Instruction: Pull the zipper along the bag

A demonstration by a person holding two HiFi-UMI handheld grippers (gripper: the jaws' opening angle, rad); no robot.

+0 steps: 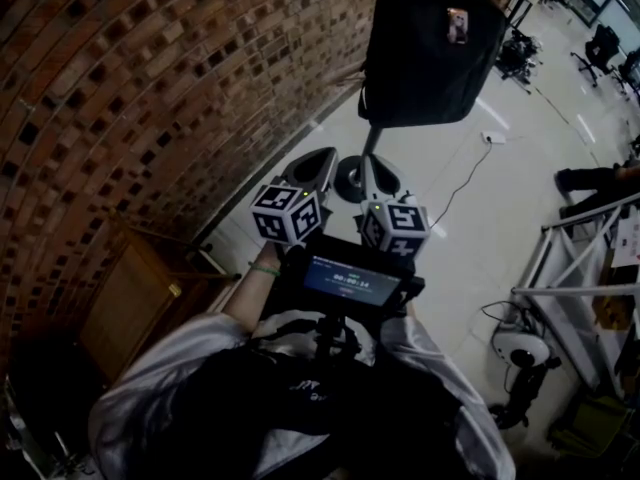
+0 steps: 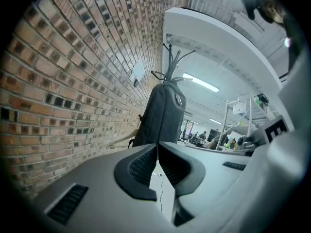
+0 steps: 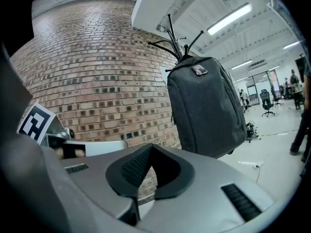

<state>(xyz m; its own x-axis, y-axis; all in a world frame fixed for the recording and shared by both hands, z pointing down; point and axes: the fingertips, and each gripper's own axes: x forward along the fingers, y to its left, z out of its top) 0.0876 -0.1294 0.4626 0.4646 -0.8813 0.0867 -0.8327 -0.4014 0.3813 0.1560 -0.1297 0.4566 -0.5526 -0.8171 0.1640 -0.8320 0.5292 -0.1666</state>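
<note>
Closest in, a small lit screen (image 1: 350, 280) glows at the person's chest, well short of the bag (image 1: 430, 48). Just past it come both tools, side by side, aimed toward the bag and apart from it.

The left tongs (image 1: 322, 156) are squeezed tip to tip with nothing between them. In the left gripper view the bag rises straight above those closed tips. The right tongs (image 1: 368, 160) are pinched together too, and empty. In the right gripper view the bag sits up and to the right of them. Neither tool touches the bag.

On to the bag itself: dark grey and upright, it hangs off a coat stand (image 1: 371, 141) clear of the floor (image 1: 470, 218). The stand's round foot is directly under the bag and its hooks spray out above the bag's top. A small label (image 1: 457, 25) sits high on the bag's front. The zipper pull is too small to make out.

Left of the bag runs a brick wall (image 1: 130, 98), close beside it. To the bag's right a thin cable (image 1: 462, 183) trails across the pale floor.
</note>
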